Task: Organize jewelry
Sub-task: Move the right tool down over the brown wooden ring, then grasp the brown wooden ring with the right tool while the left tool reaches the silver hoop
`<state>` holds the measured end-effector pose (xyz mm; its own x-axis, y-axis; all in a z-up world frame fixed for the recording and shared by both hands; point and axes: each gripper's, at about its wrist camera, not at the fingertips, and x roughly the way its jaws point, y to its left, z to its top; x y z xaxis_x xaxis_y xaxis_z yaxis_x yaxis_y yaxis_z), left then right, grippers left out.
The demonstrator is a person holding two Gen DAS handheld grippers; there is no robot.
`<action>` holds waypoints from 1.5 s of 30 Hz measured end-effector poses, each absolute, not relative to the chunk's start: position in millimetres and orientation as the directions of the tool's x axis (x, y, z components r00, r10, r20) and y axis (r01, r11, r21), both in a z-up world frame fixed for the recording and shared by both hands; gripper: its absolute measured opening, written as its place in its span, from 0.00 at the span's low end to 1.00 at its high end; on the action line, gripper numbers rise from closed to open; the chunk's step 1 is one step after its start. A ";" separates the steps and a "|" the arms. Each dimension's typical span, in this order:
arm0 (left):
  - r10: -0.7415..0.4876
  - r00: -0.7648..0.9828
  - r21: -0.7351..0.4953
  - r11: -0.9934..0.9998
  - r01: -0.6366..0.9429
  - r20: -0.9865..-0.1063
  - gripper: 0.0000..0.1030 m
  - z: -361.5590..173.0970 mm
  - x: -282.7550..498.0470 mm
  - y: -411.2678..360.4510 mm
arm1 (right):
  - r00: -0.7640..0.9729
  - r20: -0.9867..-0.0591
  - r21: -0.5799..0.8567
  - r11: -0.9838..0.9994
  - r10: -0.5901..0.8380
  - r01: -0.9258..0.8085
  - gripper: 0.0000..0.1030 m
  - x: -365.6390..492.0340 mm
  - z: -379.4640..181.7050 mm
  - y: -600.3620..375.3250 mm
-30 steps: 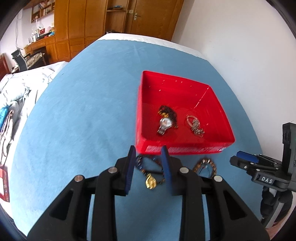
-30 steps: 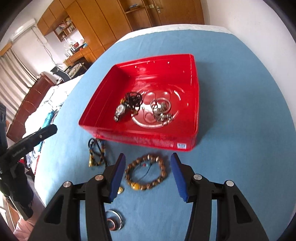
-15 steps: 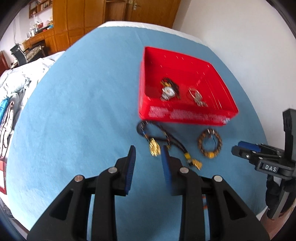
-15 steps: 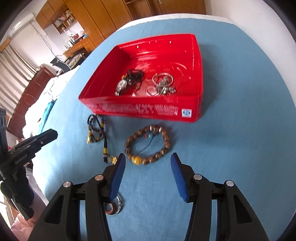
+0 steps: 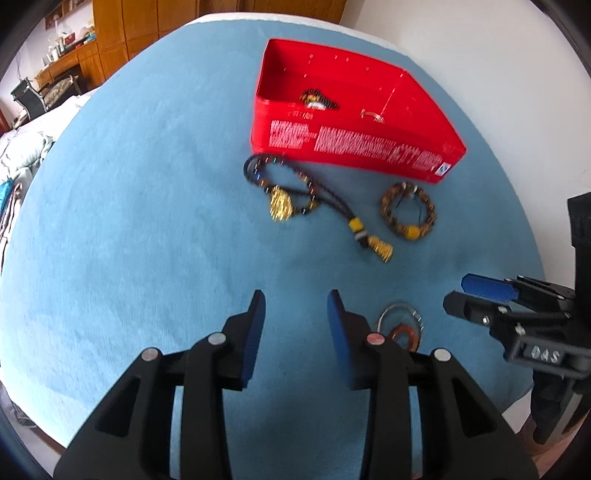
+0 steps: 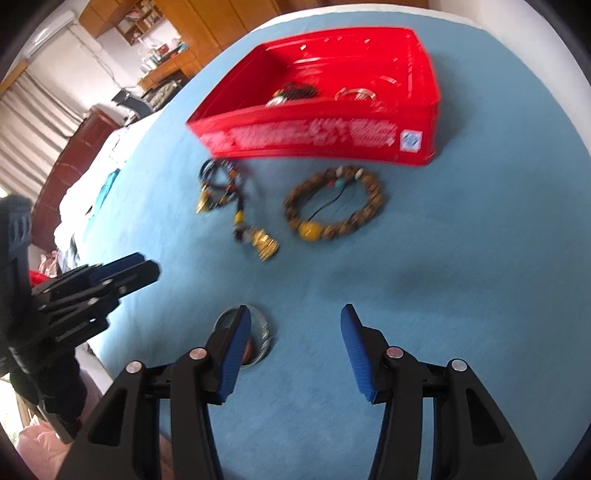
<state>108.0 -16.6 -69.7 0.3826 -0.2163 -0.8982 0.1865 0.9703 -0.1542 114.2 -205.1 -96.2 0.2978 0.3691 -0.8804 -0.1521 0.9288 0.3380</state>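
While the blue cloth [image 5: 129, 192] is being scanned from its left side, only bare fabric is being shown there, with a wooden cabinet [image 5: 122, 33] being glimpsed beyond the far edge. Moving rightward, the left gripper [image 5: 296, 308] is being held over empty cloth, its jaws being opened at this moment with nothing between the blue pads. Ahead of it, the dark corded necklace [image 5: 291, 192] with its gold pendant is being seen lying just in front of the red tray [image 5: 351, 142], its tassel end being trailed toward the beaded bracelet [image 5: 408, 214]. That bracelet, brown with one yellow bead, is being shown flat on the cloth, near the tray's front wall but apart from it. Inside the tray, a dark beaded piece with a watch [image 5: 318, 101] and a thin silver bangle [image 5: 371, 115] are being made out, somewhat blurred. Just beside the left gripper's right finger, a metal ring with a reddish piece [image 5: 400, 325] is being seen on the cloth, partly covered by that finger. Farther right, the right gripper [image 6: 293, 319] is being held released, its pads being kept well apart over bare cloth with nothing clasped. From its own camera, the same ring is being shown under its left finger, whether touched or merely overlapped cannot be told. At the far right, a white wall [image 5: 498, 74] is being framed behind the table.
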 end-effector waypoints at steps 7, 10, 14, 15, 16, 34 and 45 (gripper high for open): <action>-0.188 0.349 -0.139 0.977 0.162 -0.918 0.33 -86.4 100.2 -15.0 | 0.240 -0.879 0.374 0.907 0.413 -0.193 0.29 105.4 -102.1 -182.7; -0.185 0.341 -0.136 0.977 0.162 -0.922 0.33 -89.1 97.4 -15.7 | 0.228 -0.881 0.373 0.905 0.414 -0.204 0.29 105.4 -102.9 -174.1; -0.179 0.341 -0.131 0.978 0.160 -0.923 0.33 -90.6 95.5 -13.1 | 0.211 -0.894 0.356 0.913 0.395 -0.202 0.29 106.7 -107.6 -164.8; -0.178 0.341 -0.130 0.979 0.158 -0.923 0.33 -90.9 95.4 -12.0 | 0.207 -0.897 0.352 0.915 0.390 -0.199 0.29 108.0 -108.6 -164.8; -0.179 0.341 -0.132 0.979 0.157 -0.923 0.33 -91.2 95.4 -10.6 | 0.203 -0.901 0.346 0.918 0.383 -0.195 0.29 108.5 -110.3 -163.8; -0.201 0.331 -0.154 0.974 0.164 -0.922 0.34 -92.8 99.6 -10.3 | 0.231 -0.926 0.244 0.942 0.297 -0.231 0.27 104.4 -113.7 -150.1; -0.221 0.331 -0.157 0.965 0.209 -0.917 0.34 -88.4 97.6 -30.1 | 0.286 -0.897 0.295 0.938 0.338 -0.183 0.27 98.0 -95.1 -177.3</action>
<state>97.6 -30.1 -88.4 0.3313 -0.2209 -0.9173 0.2089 0.9653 -0.1570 98.0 -177.3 -95.1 0.2865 0.3375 -0.8967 -0.1832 0.9379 0.2945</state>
